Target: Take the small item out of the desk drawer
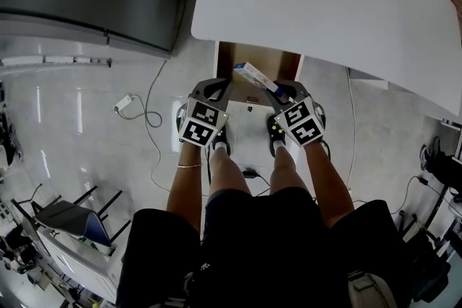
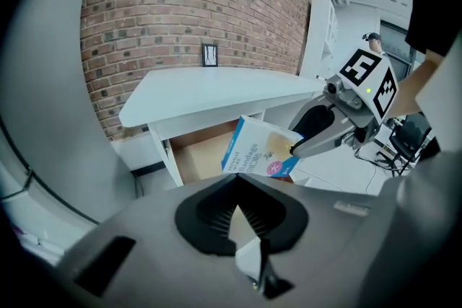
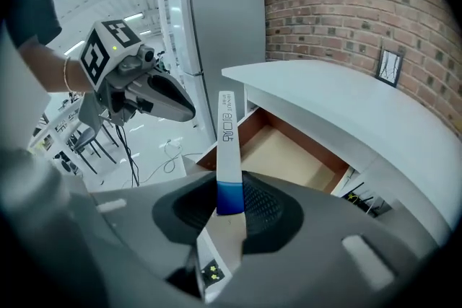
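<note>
Right gripper (image 3: pixel 229 207) is clamped on the blue end of a slim white-and-blue box (image 3: pixel 228 133), which it holds in the air above the drawer and clear of it. Left gripper (image 2: pixel 242 220) is clenched with nothing between its jaws. The white desk (image 1: pixel 325 3) fills the upper scene. Under its near edge the drawer (image 1: pixel 242 54) stands open, and only its tan wooden floor shows.

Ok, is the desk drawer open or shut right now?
Open. The drawer sticks out from under the desk, its brown inside showing; the right gripper holds the box out of it.
</note>
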Demonstrator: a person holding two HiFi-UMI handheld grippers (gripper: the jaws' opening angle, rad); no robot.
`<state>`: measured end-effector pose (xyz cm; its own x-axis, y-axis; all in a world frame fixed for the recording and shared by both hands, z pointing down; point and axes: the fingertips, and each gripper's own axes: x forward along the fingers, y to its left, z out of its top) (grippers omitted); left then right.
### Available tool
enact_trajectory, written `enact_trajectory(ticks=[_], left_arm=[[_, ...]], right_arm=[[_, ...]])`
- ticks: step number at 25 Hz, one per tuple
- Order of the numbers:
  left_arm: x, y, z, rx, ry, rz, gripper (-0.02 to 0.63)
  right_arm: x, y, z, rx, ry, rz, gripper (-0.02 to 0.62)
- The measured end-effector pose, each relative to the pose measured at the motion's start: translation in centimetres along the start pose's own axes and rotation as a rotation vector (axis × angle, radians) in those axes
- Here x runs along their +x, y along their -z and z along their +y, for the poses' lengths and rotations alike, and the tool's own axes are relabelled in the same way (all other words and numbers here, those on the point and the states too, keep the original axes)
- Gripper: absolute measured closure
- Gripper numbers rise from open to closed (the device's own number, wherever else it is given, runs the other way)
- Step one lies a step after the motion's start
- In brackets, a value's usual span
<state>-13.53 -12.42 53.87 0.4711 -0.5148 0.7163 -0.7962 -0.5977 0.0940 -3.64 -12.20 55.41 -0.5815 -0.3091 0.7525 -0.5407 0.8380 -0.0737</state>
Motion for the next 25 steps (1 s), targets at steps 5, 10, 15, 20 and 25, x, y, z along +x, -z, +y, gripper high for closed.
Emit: enact_trajectory(ticks=[5,10,15,20,25], left_arm=[[-1.5,-1.3,0.1,-0.032,-0.025,-0.031,0.607],[-2.5,-2.2,-0.2,-0.045,-0.039,-0.049,0.607],[-3.9,-3.4,-0.4,-0.067,-0.053,-0.086,0.607],[-5.1,-4.5,-0.5,-0.076,-0.065,-0.109,0.607],[-6.5,-5.8,-0.6,-0.072,-0.087,-0.133,0.607]], right_arm=[[-1.8,-1.3,0.4,0.06,-0.003,-0.047,0.495],[-3.3,-2.1,0.5,0.072,0.007,-0.076,0.495],[-4.9,-3.0,0.4,0.099,0.017,-0.105,0.495],[-6.4,-3.9,0.0,0.126,0.032,-0.146,0.495],[-7.9,-5.1,-0.1,0.136,0.033,-0.185,0.495]])
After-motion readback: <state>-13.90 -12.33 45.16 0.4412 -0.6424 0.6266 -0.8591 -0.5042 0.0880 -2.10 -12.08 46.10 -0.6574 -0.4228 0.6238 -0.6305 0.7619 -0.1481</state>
